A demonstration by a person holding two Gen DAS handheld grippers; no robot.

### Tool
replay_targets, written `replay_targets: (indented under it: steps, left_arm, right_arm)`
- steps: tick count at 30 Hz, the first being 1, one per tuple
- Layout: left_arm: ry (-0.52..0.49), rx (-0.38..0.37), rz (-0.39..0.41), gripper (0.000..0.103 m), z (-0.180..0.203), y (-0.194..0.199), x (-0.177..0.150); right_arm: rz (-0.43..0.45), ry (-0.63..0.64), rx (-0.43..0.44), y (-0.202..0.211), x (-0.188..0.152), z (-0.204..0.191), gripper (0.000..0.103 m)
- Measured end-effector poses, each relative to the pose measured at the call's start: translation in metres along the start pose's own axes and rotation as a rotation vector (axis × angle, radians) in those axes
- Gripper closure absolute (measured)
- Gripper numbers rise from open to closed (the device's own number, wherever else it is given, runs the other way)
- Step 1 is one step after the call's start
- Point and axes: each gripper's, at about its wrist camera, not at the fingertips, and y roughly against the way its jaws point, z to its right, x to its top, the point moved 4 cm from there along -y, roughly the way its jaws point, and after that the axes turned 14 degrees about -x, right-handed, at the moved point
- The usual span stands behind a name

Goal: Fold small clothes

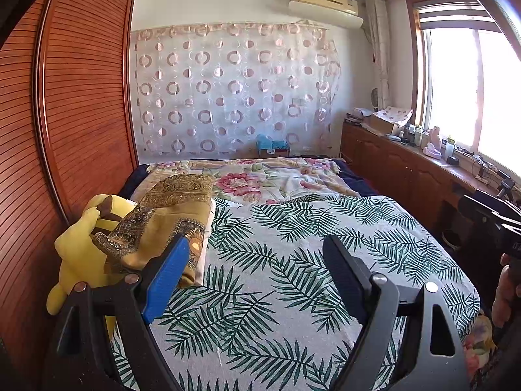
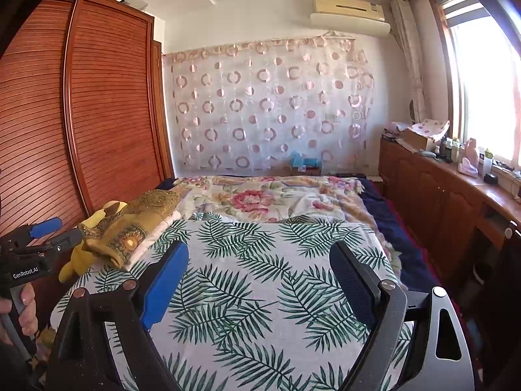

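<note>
My left claw [image 1: 257,254] and right claw [image 2: 260,260] both stand apart, holding nothing, above the leaf-print sheet [image 2: 247,260]. The mustard folded cloth [image 1: 169,215] lies at the bed's left edge, on a yellow plush toy [image 1: 78,247].

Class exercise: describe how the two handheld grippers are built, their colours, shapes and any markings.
Each gripper, left gripper and right gripper, has a black triangular frame with cut-outs and silver rivets, one blue ribbed pad and one dark textured pad. White "GenRobot.AI" lettering marks the left body.
</note>
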Motion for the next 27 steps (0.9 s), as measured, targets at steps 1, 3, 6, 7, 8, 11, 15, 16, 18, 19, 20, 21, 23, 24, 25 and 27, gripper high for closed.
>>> replay_targets:
  steps: [1, 3, 6, 7, 8, 11, 15, 16, 18, 19, 20, 21, 23, 24, 25, 27]
  left_arm:
    - [-0.001, -0.001, 0.0, 0.018, 0.0005, 0.0005, 0.0]
    - [-0.001, -0.001, 0.003, 0.018, 0.0008, 0.0008, 0.0001]
    - [0.0, -0.001, 0.002, 0.018, 0.0013, 0.0002, -0.0001]
    - [-0.001, -0.002, 0.002, 0.018, 0.0025, -0.0002, -0.0001]
    - [-0.001, -0.002, 0.002, 0.018, 0.0022, -0.0004, -0.0004]
    - [0.0, -0.005, 0.003, 0.018, 0.0024, -0.0004, -0.0004]
    - [0.0, -0.004, 0.003, 0.018, 0.0025, -0.0004, -0.0004]
    - [0.0, -0.005, 0.003, 0.018, 0.003, -0.0001, -0.0001]
    - [-0.001, -0.004, 0.003, 0.018, 0.0025, -0.0004, -0.0004]
    - [-0.001, -0.005, 0.003, 0.018, 0.0026, -0.0004, -0.0004]
    - [-0.001, -0.005, 0.003, 0.018, 0.0027, -0.0003, -0.0003]
    - [-0.001, -0.006, 0.003, 0.018, 0.0028, -0.0001, -0.0003]
    - [0.0, -0.005, 0.004, 0.018, 0.0024, -0.0004, -0.0004]
    - [0.0, -0.007, 0.003, 0.018, 0.0025, -0.0004, -0.0004]
    - [0.0, -0.007, 0.003, 0.018, 0.0025, -0.0003, -0.0005]
    - [-0.002, -0.006, 0.003, 0.018, 0.0059, -0.0007, -0.0006]
  right_arm:
    - [0.0, -0.001, 0.0, 0.0002, 0.0002, 0.0008, 0.014]
    - [0.0, -0.003, 0.0, 0.0004, 0.0005, 0.0024, 0.014]
    - [0.001, -0.002, 0.001, 0.0012, 0.0001, 0.0027, 0.014]
    - [0.002, -0.002, 0.001, 0.0014, 0.0002, 0.003, 0.014]
    - [0.003, -0.001, 0.001, 0.0018, 0.0002, 0.0034, 0.014]
    - [0.004, -0.002, 0.001, 0.0024, -0.0002, 0.003, 0.014]
    - [0.004, -0.002, 0.0, 0.0025, -0.0005, 0.0027, 0.014]
    - [0.005, -0.002, 0.001, 0.0025, -0.0003, 0.003, 0.014]
    - [0.006, -0.003, 0.0, 0.0026, 0.0001, 0.0033, 0.014]
    - [0.005, -0.003, 0.0, 0.0026, -0.0004, 0.0031, 0.014]
    - [0.005, -0.003, 0.0, 0.0026, -0.0007, 0.0031, 0.014]
    - [0.005, -0.003, 0.0, 0.0026, -0.0004, 0.0034, 0.014]
    - [0.005, -0.002, 0.001, 0.0024, -0.0007, 0.0037, 0.014]
    - [0.005, -0.002, 0.001, 0.0025, -0.0004, 0.0038, 0.014]
    - [0.005, -0.002, 0.0, 0.0024, -0.0006, 0.0037, 0.014]
    - [0.005, -0.002, 0.0, 0.0023, -0.0005, 0.0039, 0.014]
